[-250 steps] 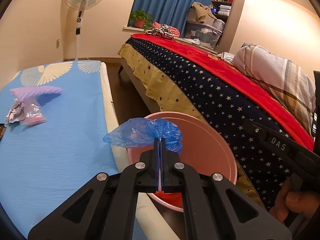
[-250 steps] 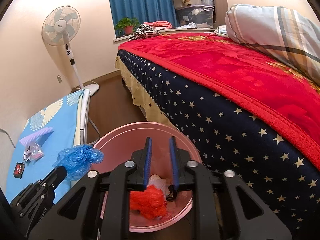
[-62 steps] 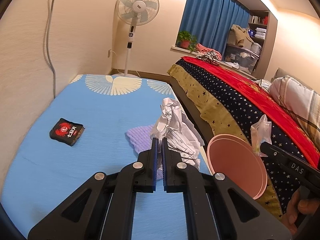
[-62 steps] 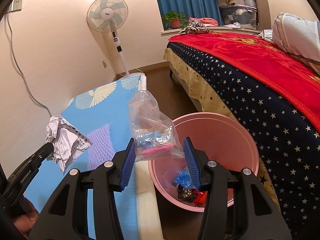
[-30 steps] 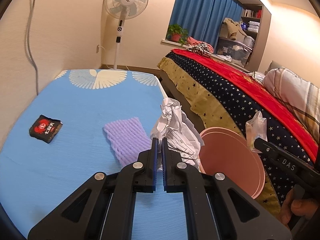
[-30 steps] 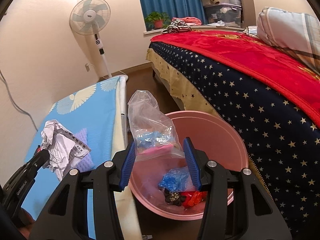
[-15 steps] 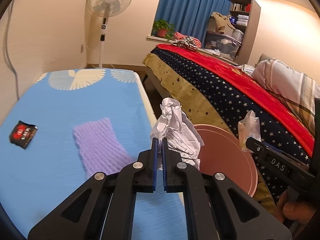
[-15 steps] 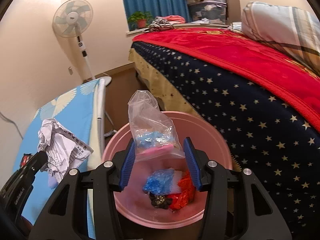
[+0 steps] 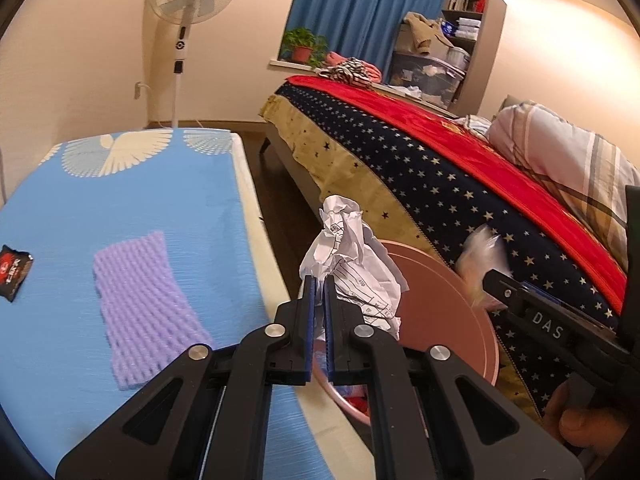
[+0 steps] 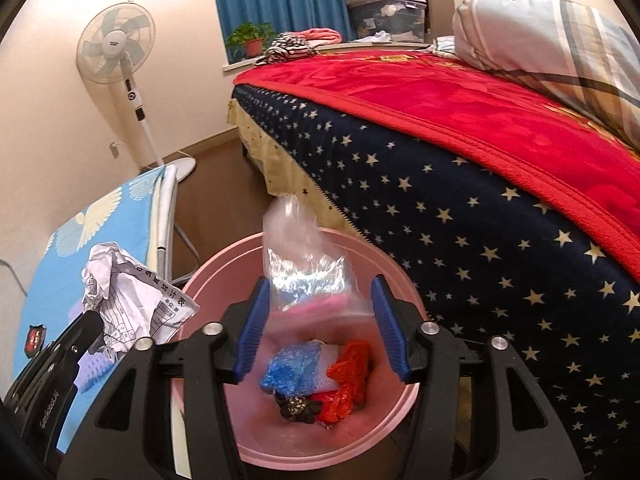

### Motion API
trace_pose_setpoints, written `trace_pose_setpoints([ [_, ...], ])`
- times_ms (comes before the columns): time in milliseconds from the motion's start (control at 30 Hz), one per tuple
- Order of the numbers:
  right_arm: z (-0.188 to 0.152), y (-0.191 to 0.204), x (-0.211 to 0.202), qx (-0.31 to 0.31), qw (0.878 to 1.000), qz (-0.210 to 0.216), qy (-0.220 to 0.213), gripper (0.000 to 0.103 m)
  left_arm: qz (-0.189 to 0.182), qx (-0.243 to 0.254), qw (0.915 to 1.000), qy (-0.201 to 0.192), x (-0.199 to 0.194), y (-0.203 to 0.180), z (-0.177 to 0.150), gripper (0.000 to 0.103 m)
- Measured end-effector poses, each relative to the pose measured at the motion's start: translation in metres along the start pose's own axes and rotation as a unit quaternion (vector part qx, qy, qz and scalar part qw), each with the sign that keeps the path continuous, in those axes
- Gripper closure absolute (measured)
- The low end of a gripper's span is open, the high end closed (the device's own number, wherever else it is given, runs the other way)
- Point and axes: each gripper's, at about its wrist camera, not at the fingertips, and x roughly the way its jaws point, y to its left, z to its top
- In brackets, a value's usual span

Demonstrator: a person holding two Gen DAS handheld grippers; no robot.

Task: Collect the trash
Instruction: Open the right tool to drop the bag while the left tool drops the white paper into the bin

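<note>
Trash already lies in the pink bin (image 10: 248, 432); the right gripper (image 10: 320, 324), jaws just spreading, releases a clear bag (image 10: 304, 264) above it. The left gripper (image 9: 319, 320) pinches crumpled paper (image 9: 352, 264); a purple net (image 9: 140, 300) and black packet (image 9: 14, 272) remain left.

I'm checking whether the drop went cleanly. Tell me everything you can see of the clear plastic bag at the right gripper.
The clear plastic bag is thin, crinkled and glossy, with something pink and blue inside. It stands upright between the right gripper jaws, which have just been opening and no longer press it. It hangs blurred over the pink bin, above the trash already inside.
</note>
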Motion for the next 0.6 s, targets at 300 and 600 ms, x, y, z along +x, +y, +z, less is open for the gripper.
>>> trace_pose_setpoints([
  [300,0.001,0.002,-0.008,0.003,1.0,0.006,-0.005,0.039,0.006,-0.003,1.0,0.0,-0.008,0.003,0.0,0.084],
  [600,-0.001,0.014,-0.027,-0.007,0.999,0.034,-0.012,0.039,0.02,-0.005,0.9996,-0.017,-0.036,0.016,0.003,0.084],
])
